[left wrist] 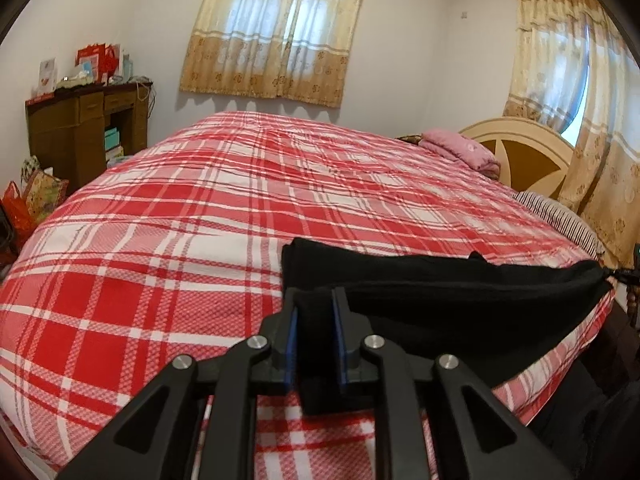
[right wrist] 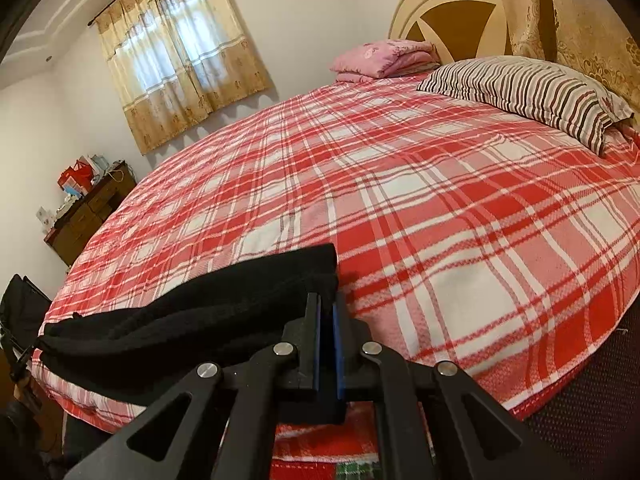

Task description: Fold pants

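Both jaws clamp black cloth: the left gripper (left wrist: pixel 316 300) has a thick fold of the pants (left wrist: pixel 440 292) between its blue pads, and the right gripper (right wrist: pixel 327 304) pinches a thinner edge of the pants (right wrist: pixel 192 312) with its pads almost together.

Only the left wrist view shows the far end of the garment, where a drawstring (left wrist: pixel 620 276) trails off near the other gripper at the picture's right edge; it also takes in a second curtain (left wrist: pixel 580 92) beside the headboard (left wrist: pixel 520 148). Only the right wrist view gives the striped pillow (right wrist: pixel 532 92) in full, and a dark bag (right wrist: pixel 20 308) by the bed's side.

A red-and-white plaid bedspread (left wrist: pixel 180 220) covers the bed. Folded pink bedding (left wrist: pixel 460 146) lies near the headboard, a curtained window (left wrist: pixel 280 32) is on the far wall, and a brown cabinet (left wrist: pixel 80 128) with boxes on top stands in the corner.

Stretched between the two grippers, the pants run along the near edge of the bed, long axis crosswise to both cameras, doubled lengthwise and resting on the spread.
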`<state>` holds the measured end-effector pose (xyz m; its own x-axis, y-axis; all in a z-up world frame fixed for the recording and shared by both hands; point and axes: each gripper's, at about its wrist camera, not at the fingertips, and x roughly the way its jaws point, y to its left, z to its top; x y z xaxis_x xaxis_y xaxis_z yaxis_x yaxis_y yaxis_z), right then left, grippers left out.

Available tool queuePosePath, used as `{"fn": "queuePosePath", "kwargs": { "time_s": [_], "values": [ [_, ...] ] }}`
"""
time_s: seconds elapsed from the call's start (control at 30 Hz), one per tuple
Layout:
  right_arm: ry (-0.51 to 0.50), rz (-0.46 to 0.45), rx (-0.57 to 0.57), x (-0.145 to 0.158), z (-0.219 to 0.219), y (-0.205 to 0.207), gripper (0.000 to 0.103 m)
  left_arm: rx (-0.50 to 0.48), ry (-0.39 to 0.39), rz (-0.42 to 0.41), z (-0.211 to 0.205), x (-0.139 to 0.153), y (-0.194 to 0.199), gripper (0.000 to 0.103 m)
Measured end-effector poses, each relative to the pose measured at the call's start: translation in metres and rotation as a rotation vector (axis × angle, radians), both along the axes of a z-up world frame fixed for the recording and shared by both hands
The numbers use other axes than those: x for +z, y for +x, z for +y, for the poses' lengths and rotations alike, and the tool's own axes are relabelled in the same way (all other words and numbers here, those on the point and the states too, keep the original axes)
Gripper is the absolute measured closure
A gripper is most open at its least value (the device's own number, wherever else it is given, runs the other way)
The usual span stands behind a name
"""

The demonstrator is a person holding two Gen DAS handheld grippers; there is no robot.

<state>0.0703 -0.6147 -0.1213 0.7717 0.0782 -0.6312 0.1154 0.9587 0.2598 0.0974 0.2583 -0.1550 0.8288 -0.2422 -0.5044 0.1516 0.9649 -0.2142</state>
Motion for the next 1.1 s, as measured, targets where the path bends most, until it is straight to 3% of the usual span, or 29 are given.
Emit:
{"fn": "queuePosePath", "kwargs": {
  "time_s": [0.07, 0.17, 0.33, 0.43, 0.47, 0.67, 0.73, 0.8, 1.1],
  "values": [
    [-0.008, 0.005, 0.011, 0.000, 0.001, -0.003, 0.098, -0.001, 0.008, 0.000, 0.002, -0.004, -0.005, 0.078],
    [-0.005, 0.013, 0.014, -0.001, -0.002, -0.007, 0.096, 0.021, 0.032, -0.001, 0.005, -0.006, -0.013, 0.061],
    [-0.030, 0.025, 0.003, 0.002, -0.006, -0.015, 0.094, 0.047, 0.068, 0.003, 0.018, -0.005, -0.028, 0.060],
    [-0.046, 0.031, -0.016, 0.004, -0.012, -0.020, 0.086, 0.097, 0.088, 0.012, 0.030, -0.005, -0.032, 0.060],
    [-0.048, 0.035, -0.025, 0.004, -0.014, -0.022, 0.082, 0.121, 0.086, 0.015, 0.036, -0.006, -0.034, 0.060],
    [-0.034, 0.058, -0.124, 0.000, -0.036, -0.033, 0.082, 0.208, 0.055, 0.001, 0.051, -0.002, -0.041, 0.060],
    [0.008, 0.047, -0.158, 0.002, -0.044, -0.035, 0.082, 0.202, 0.039, -0.028, 0.044, 0.006, -0.042, 0.050],
    [0.044, 0.035, -0.181, 0.006, -0.048, -0.036, 0.082, 0.183, 0.048, -0.057, 0.033, 0.015, -0.040, 0.046],
    [0.120, -0.005, -0.176, 0.030, -0.041, -0.016, 0.078, 0.024, 0.088, -0.059, -0.035, 0.032, -0.010, 0.046]
  ]
}}
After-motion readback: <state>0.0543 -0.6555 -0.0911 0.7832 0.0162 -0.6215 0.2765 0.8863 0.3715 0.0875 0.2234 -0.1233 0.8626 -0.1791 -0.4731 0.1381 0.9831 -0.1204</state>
